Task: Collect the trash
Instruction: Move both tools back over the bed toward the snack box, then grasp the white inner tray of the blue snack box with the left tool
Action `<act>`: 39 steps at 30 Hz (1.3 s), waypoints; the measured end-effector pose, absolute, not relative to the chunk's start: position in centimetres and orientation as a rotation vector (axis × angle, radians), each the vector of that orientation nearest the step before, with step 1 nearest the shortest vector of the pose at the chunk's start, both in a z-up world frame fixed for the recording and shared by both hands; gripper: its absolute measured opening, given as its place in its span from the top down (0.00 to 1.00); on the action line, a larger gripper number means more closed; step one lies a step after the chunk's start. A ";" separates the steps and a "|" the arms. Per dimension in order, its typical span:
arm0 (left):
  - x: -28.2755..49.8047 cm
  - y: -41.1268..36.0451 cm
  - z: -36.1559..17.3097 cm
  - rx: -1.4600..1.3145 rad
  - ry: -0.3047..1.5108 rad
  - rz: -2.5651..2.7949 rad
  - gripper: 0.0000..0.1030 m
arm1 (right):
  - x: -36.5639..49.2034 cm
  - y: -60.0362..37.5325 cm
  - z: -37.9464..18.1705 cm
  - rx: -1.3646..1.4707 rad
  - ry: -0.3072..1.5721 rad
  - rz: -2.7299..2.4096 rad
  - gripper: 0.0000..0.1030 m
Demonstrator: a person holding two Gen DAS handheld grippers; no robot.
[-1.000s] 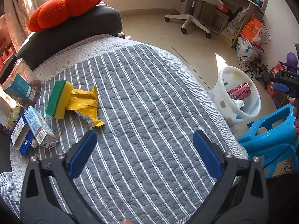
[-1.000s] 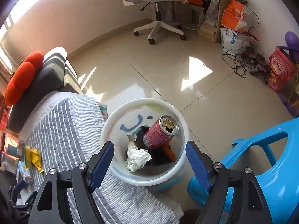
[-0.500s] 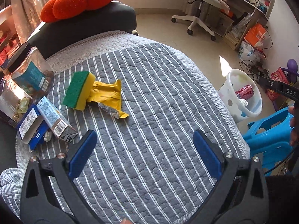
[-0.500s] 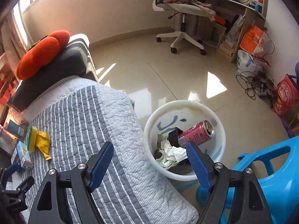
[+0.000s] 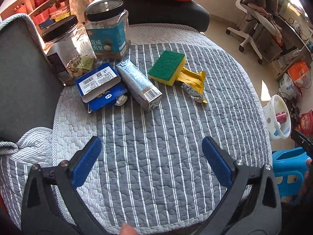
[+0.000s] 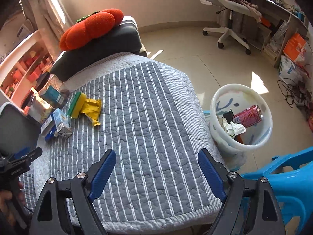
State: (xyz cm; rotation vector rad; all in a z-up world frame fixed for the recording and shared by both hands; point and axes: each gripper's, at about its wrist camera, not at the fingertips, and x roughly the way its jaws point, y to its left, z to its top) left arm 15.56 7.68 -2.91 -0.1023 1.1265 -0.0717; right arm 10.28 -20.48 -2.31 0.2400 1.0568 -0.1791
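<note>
Right claw (image 6: 156, 164) opening, empty; wrapper (image 5: 192, 82) apparently crumpled.

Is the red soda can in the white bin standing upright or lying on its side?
On its side. The red soda can lies tilted across crumpled paper inside the white bin, its top facing the far rim.

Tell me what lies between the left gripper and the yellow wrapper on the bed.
Nothing but bare striped quilt. In the left wrist view, the open left gripper has only quilt ahead until the yellow wrapper, which lies beside the green sponge.
</note>
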 end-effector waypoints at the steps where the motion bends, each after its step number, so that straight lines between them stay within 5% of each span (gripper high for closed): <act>1: 16.0 8.7 -3.0 -0.142 1.133 -0.068 0.01 | 10.5 -19.8 -2.6 0.236 1.058 -0.172 0.15; 13: 22.7 14.7 -7.7 -0.243 1.130 0.038 0.09 | 15.0 -15.0 -5.3 0.236 1.102 -0.154 0.15; 32: 31.4 17.0 -11.5 0.079 1.251 -0.156 0.11 | 17.9 -13.9 -6.4 0.188 1.149 -0.143 0.15; 39: 30.0 17.5 -11.6 -0.021 1.254 -0.248 0.57 | 18.1 -13.7 -6.4 0.150 1.151 -0.151 0.15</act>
